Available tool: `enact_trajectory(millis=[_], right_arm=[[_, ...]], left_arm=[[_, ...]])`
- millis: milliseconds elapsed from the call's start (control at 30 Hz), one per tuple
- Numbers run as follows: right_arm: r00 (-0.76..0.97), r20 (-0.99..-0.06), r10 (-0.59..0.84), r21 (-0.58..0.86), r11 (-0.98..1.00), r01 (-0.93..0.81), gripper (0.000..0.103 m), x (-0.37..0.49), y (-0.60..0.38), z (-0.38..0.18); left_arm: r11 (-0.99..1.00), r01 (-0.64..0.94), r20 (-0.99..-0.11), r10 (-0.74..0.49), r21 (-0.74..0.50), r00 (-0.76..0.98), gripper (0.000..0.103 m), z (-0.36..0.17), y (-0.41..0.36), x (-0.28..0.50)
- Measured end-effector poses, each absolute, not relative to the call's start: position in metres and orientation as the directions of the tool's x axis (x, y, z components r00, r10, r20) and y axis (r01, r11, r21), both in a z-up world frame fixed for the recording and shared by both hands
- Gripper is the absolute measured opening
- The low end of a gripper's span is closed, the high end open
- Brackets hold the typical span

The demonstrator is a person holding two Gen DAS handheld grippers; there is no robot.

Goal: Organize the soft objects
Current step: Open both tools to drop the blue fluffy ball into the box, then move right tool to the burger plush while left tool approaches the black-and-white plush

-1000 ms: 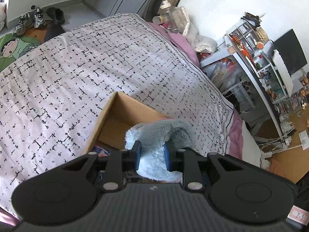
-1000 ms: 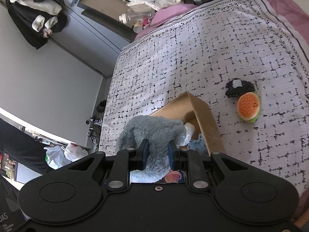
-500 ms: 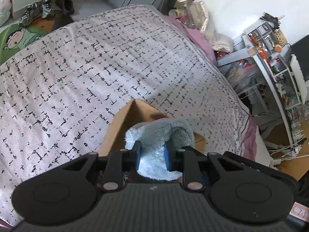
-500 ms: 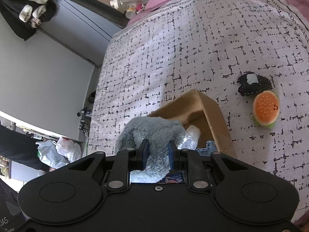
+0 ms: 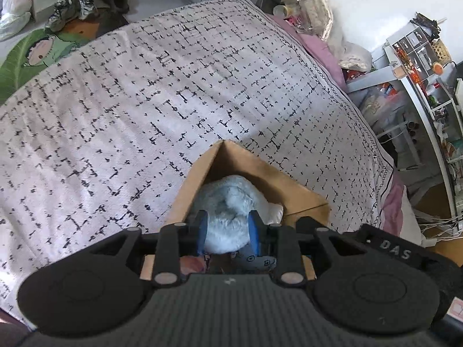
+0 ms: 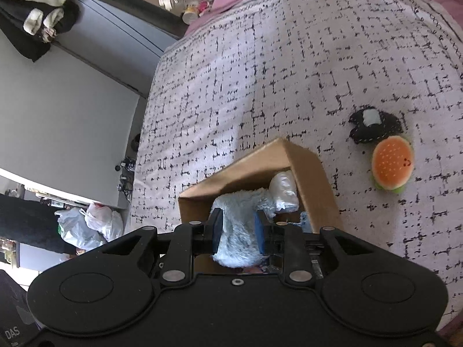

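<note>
A light blue fluffy plush (image 5: 228, 202) hangs inside an open cardboard box (image 5: 260, 170) on the bed. My left gripper (image 5: 227, 232) is shut on one end of the plush. My right gripper (image 6: 238, 232) is shut on the other end of the same plush (image 6: 240, 225), over the box (image 6: 309, 173). A white soft item (image 6: 285, 190) lies in the box beside the plush. A burger plush (image 6: 392, 163) and a black plush (image 6: 373, 125) lie on the bedspread to the right of the box.
The bed carries a white bedspread with black marks (image 5: 144, 101). Bottles and bags (image 5: 306, 8) sit at the bed's far end. Cluttered shelves (image 5: 419, 66) stand to the right. Shoes (image 5: 84, 5) and a green mat (image 5: 34, 55) lie on the floor.
Both grippers have lowered the blue plush down into the box. The plush now sits below the box rim. The jaws remain shut on it.
</note>
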State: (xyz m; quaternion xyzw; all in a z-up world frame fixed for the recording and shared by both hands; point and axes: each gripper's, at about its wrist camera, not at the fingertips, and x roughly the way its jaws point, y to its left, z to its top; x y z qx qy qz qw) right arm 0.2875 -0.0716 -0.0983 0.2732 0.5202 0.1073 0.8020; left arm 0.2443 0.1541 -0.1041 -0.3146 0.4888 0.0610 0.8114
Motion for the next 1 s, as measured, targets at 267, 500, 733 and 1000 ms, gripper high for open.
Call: enact_trajectory(millis=[267, 500, 733, 1000], right_arm=[[0.49, -0.751, 0.442, 0.545, 0.834, 0.084, 0.03, 0.268, -0.101, -0.072], [0.538, -0.738, 0.407, 0.524, 0.848, 0.078, 0.045, 0.248, -0.134, -0.057], [0.571, -0.73, 0.376, 0.518, 0.849, 0.103, 0.05, 0.234, -0.172, -0.048], [0.587, -0.733, 0.344, 0.521, 0.838, 0.16, 0.052, 0.228, -0.214, -0.053]], left_arm=[[0.816, -0.389, -0.825, -0.175, -0.426, 0.537, 0.039, -0.078, 0.139, 0.225], [0.831, -0.366, -0.811, -0.159, -0.418, 0.563, 0.059, -0.057, 0.117, 0.207], [0.847, -0.33, -0.791, -0.16, -0.417, 0.59, 0.068, -0.043, 0.09, 0.197], [0.868, -0.283, -0.783, -0.173, -0.408, 0.598, 0.069, -0.035, 0.057, 0.197]])
